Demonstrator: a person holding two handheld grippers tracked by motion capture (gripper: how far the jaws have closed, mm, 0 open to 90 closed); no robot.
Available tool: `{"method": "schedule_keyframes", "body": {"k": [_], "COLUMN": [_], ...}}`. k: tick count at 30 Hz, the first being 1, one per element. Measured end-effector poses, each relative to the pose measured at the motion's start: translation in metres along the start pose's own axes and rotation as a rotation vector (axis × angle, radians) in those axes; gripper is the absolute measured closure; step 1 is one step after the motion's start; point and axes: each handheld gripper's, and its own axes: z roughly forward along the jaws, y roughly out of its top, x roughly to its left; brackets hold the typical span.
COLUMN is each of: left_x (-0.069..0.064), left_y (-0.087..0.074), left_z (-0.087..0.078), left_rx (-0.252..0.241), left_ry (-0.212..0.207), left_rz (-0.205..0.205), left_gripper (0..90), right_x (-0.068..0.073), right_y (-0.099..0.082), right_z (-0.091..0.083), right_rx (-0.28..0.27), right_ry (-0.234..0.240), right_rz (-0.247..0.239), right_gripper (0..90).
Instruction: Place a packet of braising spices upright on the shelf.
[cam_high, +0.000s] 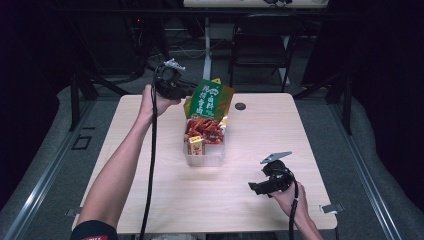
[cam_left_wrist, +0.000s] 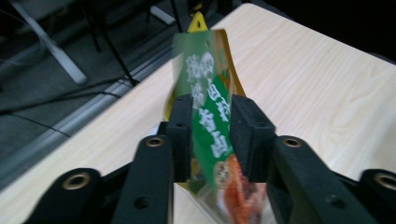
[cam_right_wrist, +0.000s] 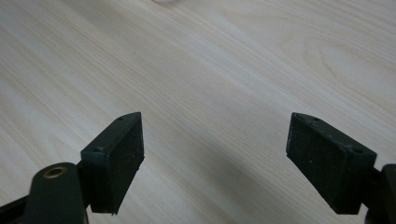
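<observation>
Nearest to the camera, my left forearm reaches up the light wooden table (cam_high: 150, 200). My left gripper (cam_left_wrist: 211, 135) is over the far left part of this table. Its jaws stand a little apart, on both sides of the green and yellow snack bag with white letters (cam_left_wrist: 208, 107). There is a narrow gap between pads and foil, so I am not pressing the bag. The bag stands tilted in the far end of the clear plastic bin (cam_high: 209, 159), at the middle of the table. Red packets (cam_high: 204, 129) and a small yellow box (cam_high: 195, 145) lie in the same bin. To the right, my right gripper (cam_right_wrist: 214, 161) hovers low over bare wood, jaws wide apart, holding nothing.
</observation>
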Motion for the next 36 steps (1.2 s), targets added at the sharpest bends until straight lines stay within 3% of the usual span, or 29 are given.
{"method": "schedule_keyframes", "body": {"k": [2,11,15,18,19,20,25,29,31,33,36], "left_x": [0.001,0.003,0.005,0.007,0.009,0.008,0.007,0.006,0.007,0.004,-0.003], "left_y": [-0.004,-0.027,-0.037,-0.042,-0.043,-0.044,-0.049,-0.049,-0.049,-0.050,-0.054], "left_z": [0.005,0.035,0.047,0.054,0.056,0.057,0.064,0.065,0.064,0.061,0.057], "left_rx": [0.019,0.119,0.150,0.159,0.164,0.165,0.157,0.147,0.135,0.120,0.056], "left_ry": [-0.031,0.001,-0.013,-0.021,-0.035,-0.038,-0.047,-0.052,-0.089,-0.111,-0.101], "left_rz": [-0.019,-0.062,-0.084,-0.104,-0.101,-0.101,-0.092,-0.064,-0.045,0.003,0.094], "left_gripper": [65.8,57.0,55.8,56.1,57.0,57.7,65.2,79.4,88.9,90.0,90.0], "right_x": [0.000,0.000,0.000,0.001,0.002,0.001,0.001,0.001,0.001,0.000,0.001], "right_y": [0.000,0.000,0.000,0.000,-0.001,0.000,-0.001,-0.001,-0.001,-0.001,-0.001], "right_z": [0.001,0.000,0.000,0.000,0.002,0.000,0.001,0.001,0.002,0.002,0.002], "right_rx": [-0.009,-0.005,0.003,0.000,-0.038,-0.003,-0.006,-0.002,-0.005,0.000,-0.002], "right_ry": [0.008,0.001,-0.001,0.006,0.009,0.003,0.009,0.005,0.006,0.013,0.010], "right_rz": [0.008,0.007,-0.001,0.004,0.032,0.003,0.007,0.003,0.009,0.009,0.010], "right_gripper": [18.5,18.5,18.5,18.5,18.5,18.5,18.4,18.5,18.5,18.5,18.5]}}
